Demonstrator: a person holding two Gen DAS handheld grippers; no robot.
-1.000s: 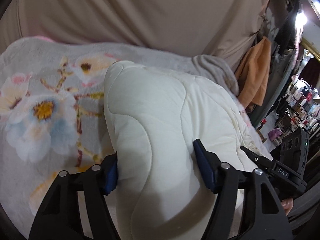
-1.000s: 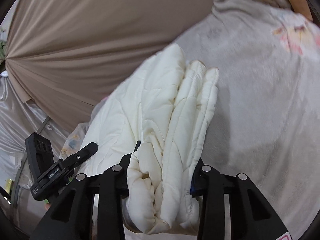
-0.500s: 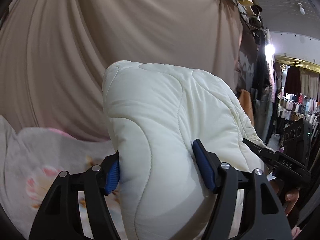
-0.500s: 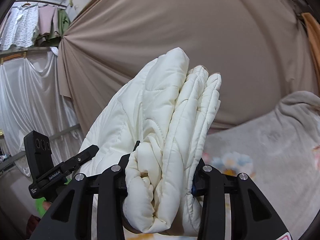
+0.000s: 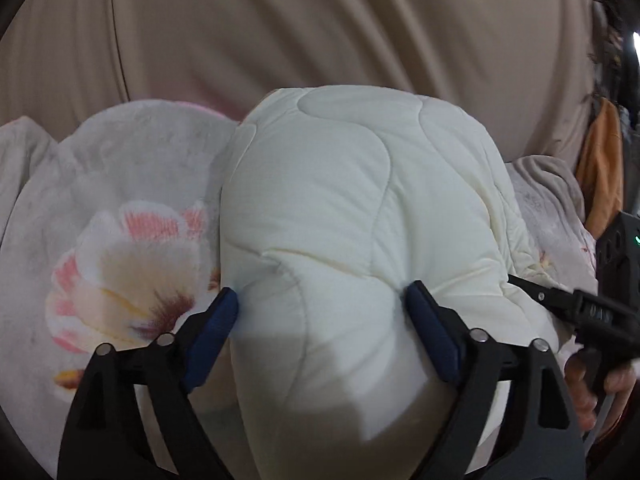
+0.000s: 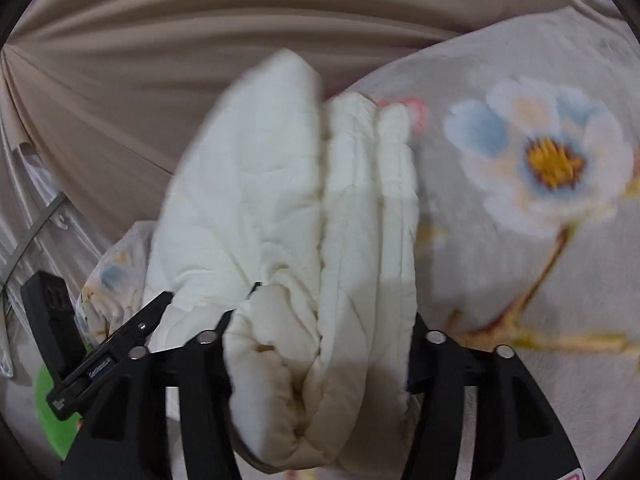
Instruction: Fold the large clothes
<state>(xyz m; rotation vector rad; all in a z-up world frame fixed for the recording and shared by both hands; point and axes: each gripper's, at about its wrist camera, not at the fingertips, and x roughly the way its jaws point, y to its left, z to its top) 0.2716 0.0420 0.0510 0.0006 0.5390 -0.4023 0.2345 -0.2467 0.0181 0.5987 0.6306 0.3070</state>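
Fingers [image 5: 222, 318] of the left gripper [image 5: 320, 320] clamp one end of the folded white quilted coat [image 5: 360, 220]; the right gripper [image 6: 320, 344] pinches its stacked layers. The bundle hangs between them, above the flowered blanket [image 5: 120, 248]. Folding looks nearly done; next likely comes lowering it flat without letting layers slip.

Black hand-held gripper [image 5: 322, 320], blue pads [image 5: 432, 336]

Dim, soft indoor light — right view motion-blurred, perhaps; fisheye edges dark.
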